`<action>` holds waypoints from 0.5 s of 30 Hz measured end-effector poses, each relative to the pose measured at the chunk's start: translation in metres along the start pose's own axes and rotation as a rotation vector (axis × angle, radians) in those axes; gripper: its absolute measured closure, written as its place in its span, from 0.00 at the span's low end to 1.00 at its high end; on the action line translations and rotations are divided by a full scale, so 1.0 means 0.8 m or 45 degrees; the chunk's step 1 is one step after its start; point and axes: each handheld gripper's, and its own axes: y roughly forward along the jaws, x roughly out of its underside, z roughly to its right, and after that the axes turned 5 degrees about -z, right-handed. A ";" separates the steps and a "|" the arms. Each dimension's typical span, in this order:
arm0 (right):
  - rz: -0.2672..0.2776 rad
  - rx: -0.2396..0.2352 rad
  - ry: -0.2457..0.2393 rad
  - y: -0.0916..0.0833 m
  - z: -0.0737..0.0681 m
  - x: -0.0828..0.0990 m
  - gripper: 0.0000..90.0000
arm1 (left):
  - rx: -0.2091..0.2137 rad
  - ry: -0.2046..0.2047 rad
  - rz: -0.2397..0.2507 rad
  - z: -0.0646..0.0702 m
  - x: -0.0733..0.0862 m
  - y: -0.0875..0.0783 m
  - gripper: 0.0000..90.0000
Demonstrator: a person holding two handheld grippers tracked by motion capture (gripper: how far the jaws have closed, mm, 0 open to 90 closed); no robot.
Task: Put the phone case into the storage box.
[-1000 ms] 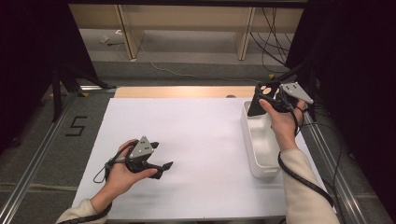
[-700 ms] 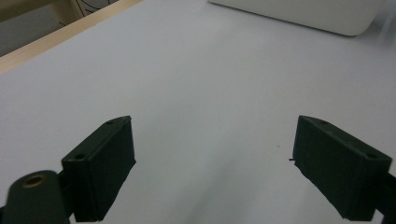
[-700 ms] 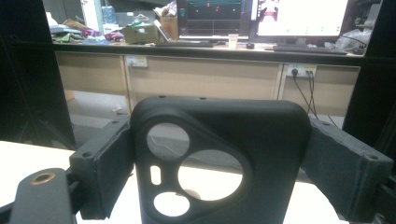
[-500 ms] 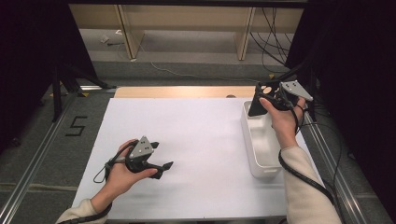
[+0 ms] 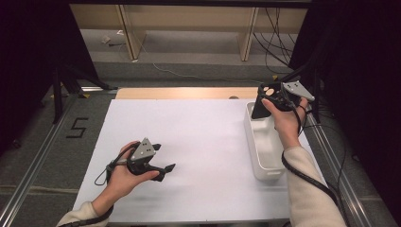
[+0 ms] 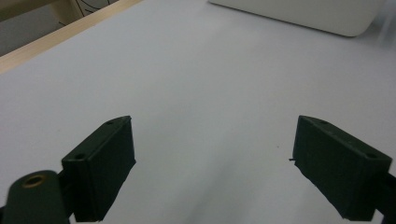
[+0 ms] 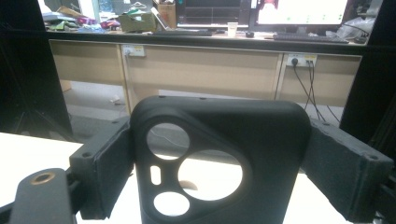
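Note:
In the high view my right gripper (image 5: 270, 96) is raised over the far end of a white bin (image 5: 251, 142), shut on a black phone case (image 5: 259, 108) that hangs down from it. In the right gripper view the phone case (image 7: 266, 135) stands upright with its camera cut-outs showing, and the right gripper (image 7: 219, 156) has a pad pressed on each side edge of it. My left gripper (image 5: 164, 157) rests low on the white table sheet (image 5: 198, 132) at the near left. Its jaws are open wide, and the left gripper (image 6: 215, 158) has nothing but bare sheet between them.
The white bin (image 6: 303, 11) lies along the right side of the sheet. A wooden strip (image 5: 184, 92) borders the sheet's far edge. Metal rails run along both sides, and a floor mark "5" (image 5: 76, 127) sits at the left. Desks and cables stand beyond.

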 end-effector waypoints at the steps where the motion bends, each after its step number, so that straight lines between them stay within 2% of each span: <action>1: -0.001 -0.002 0.002 0.001 0.000 0.000 0.17 | 0.000 0.000 0.000 0.000 0.000 0.000 0.14; 15: -0.040 0.000 0.001 0.011 0.001 0.003 0.17 | 0.003 -0.002 0.001 0.000 0.000 0.000 0.14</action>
